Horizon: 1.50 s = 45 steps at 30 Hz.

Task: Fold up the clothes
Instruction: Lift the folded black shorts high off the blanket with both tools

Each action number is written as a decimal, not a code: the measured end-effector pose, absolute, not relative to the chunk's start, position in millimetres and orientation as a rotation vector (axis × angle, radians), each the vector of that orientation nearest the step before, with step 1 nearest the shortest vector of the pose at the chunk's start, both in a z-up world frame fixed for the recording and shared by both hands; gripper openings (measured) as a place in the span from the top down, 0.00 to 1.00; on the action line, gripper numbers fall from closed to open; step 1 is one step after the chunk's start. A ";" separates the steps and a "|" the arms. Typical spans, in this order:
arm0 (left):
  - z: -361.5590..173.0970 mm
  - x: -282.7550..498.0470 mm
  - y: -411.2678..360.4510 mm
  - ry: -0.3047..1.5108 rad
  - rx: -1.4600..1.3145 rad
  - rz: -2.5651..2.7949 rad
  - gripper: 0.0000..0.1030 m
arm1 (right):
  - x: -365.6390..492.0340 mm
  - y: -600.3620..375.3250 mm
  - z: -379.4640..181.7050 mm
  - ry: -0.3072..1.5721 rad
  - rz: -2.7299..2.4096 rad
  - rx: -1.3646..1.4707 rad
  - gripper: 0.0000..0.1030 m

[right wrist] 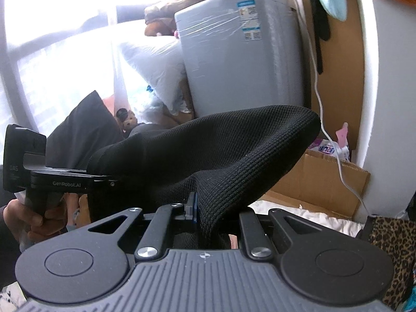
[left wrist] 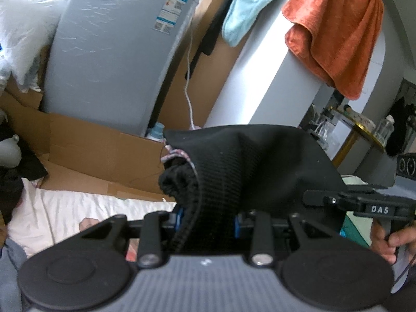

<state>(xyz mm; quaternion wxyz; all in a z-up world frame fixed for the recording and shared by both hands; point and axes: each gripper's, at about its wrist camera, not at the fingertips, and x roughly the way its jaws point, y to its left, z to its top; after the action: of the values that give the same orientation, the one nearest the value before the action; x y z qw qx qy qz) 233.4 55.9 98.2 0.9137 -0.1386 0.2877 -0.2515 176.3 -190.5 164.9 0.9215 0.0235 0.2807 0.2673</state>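
A black knitted garment (left wrist: pixel 249 166) hangs in the air between both grippers, above a white sheet (left wrist: pixel 78 208). My left gripper (left wrist: pixel 208 223) is shut on a thick bunched edge of it, the cloth filling the gap between the blue pads. The right gripper (left wrist: pixel 364 205) shows at the right of the left wrist view, held by a hand. In the right wrist view the same black garment (right wrist: pixel 208 150) stretches leftward from my right gripper (right wrist: pixel 205 213), which is shut on a thin fold of it. The left gripper (right wrist: pixel 98 179) holds the far end there.
A grey plastic-wrapped appliance (left wrist: pixel 117 59) stands behind, on flattened cardboard (left wrist: pixel 91 150). An orange towel (left wrist: pixel 338 33) and a light blue cloth (left wrist: pixel 249 5) hang above. A white cable (right wrist: pixel 327 130) runs down the wall. A leopard-print fabric (right wrist: pixel 390 239) lies at the right.
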 end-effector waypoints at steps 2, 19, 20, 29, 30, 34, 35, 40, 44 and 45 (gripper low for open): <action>98.2 232.4 60.8 0.586 -0.285 -0.517 0.65 | 178.1 -185.1 166.1 0.585 0.553 0.043 0.89; 97.2 233.1 32.0 0.588 -0.292 -0.546 0.65 | 185.4 -202.8 164.4 0.596 0.515 0.033 0.89; 96.8 233.0 27.4 0.591 -0.290 -0.551 0.65 | 183.7 -208.1 163.5 0.593 0.507 0.040 0.89; 94.2 248.3 -34.8 0.595 -0.293 -0.623 0.65 | 177.1 -265.5 161.6 0.577 0.431 0.057 0.89; 92.4 251.5 -42.1 0.602 -0.299 -0.633 0.65 | 176.7 -272.8 161.7 0.573 0.420 0.057 0.89; 85.2 266.4 -75.9 0.627 -0.310 -0.675 0.65 | 176.4 -305.4 160.3 0.562 0.375 0.067 0.89; 83.2 270.1 -84.6 0.629 -0.310 -0.687 0.65 | 177.1 -313.8 159.2 0.560 0.362 0.071 0.89; 63.9 287.0 -119.4 0.663 -0.327 -0.729 0.65 | 181.5 -357.1 150.5 0.565 0.298 0.096 0.89; 46.0 303.7 -150.3 0.697 -0.314 -0.758 0.65 | 182.5 -387.2 149.5 0.576 0.249 0.100 0.89; 41.7 308.5 -158.0 0.705 -0.311 -0.764 0.65 | 184.5 -394.2 146.9 0.579 0.237 0.100 0.89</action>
<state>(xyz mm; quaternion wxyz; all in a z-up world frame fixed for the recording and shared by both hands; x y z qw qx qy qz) 308.5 -158.0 41.7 0.8563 -0.1478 0.3356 -0.3636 184.5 -394.2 146.9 0.9502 0.0493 0.2847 0.1165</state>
